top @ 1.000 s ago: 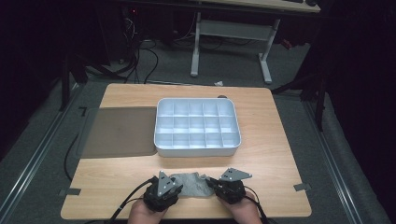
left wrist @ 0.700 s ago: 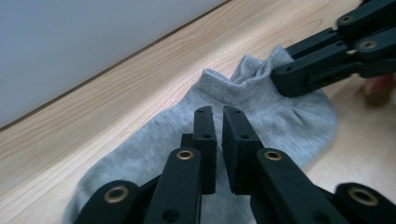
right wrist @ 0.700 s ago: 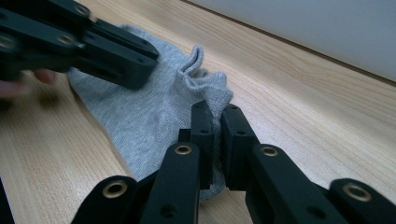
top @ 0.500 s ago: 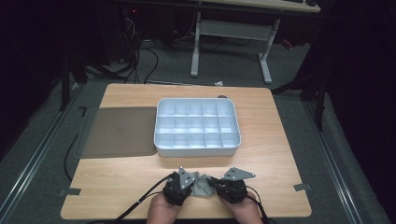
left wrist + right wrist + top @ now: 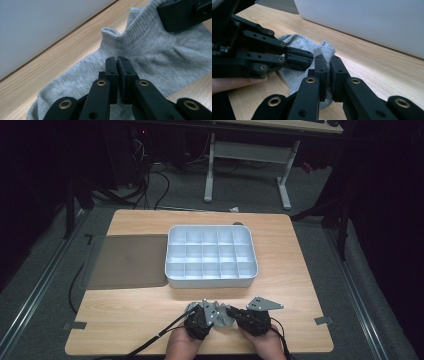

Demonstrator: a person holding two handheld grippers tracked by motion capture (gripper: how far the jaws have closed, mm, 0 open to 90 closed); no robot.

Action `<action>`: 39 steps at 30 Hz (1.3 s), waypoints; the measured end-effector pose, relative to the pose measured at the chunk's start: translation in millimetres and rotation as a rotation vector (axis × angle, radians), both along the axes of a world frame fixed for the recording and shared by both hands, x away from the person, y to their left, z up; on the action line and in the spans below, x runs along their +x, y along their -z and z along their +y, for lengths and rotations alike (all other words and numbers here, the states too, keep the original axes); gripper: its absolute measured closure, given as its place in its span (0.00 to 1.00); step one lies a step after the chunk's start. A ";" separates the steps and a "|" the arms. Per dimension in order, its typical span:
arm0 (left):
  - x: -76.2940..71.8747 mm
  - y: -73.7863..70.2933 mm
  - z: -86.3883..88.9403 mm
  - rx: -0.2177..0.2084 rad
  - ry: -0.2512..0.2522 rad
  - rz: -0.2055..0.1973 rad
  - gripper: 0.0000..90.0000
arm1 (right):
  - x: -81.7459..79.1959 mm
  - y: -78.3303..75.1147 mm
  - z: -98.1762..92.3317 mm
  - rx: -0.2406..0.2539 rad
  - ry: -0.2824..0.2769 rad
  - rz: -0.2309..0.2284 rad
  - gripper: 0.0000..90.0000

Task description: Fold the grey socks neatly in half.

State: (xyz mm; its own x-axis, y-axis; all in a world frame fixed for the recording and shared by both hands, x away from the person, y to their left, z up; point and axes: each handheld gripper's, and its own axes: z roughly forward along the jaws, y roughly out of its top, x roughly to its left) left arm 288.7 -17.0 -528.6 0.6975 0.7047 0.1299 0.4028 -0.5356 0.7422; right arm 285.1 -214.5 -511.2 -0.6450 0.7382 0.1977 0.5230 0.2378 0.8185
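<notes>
Wooden table (image 5: 300, 270) lies mostly bare around the work, with open board to the left and right of the hands and a narrow strip between them and the tray (image 5: 211, 280); a dark mat (image 5: 127, 261) sits flat beside the tray's left wall; both hands come in at the near edge, close together, over a grey sock (image 5: 220, 314); the left gripper (image 5: 117, 60) is clenched, jaws together on the sock's flat middle; the right gripper (image 5: 327, 65) pinches a raised fold of the sock; the white tray's compartments look empty.
</notes>
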 end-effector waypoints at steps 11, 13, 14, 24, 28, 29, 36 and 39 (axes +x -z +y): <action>6.9 -20.0 49.6 -0.228 -0.098 0.029 0.70 | 1.5 4.3 -6.0 -0.017 0.013 0.011 0.96; 10.6 -19.2 67.7 -0.257 -0.118 0.056 0.65 | 1.7 5.0 -6.1 -0.018 0.012 0.015 0.96; 14.1 -16.8 77.3 -0.272 -0.127 0.092 0.59 | 2.1 5.5 -6.4 -0.021 0.013 0.017 0.96; 33.0 7.5 103.0 -0.474 -0.141 0.342 0.74 | 4.3 6.6 -4.4 -0.030 0.021 0.027 0.95; 28.6 5.9 104.9 -0.488 -0.135 0.311 0.87 | 4.4 4.9 -3.7 -0.047 0.029 0.030 0.95; 28.6 5.9 104.9 -0.488 -0.135 0.311 0.87 | 4.4 4.9 -3.7 -0.047 0.029 0.030 0.95; 20.9 3.8 105.0 -0.496 -0.103 0.296 0.87 | 3.6 -4.6 1.5 -0.093 0.038 0.023 0.95; 19.9 3.7 105.8 -0.502 -0.099 0.299 0.87 | 4.2 -9.5 6.4 -0.109 0.032 0.013 0.95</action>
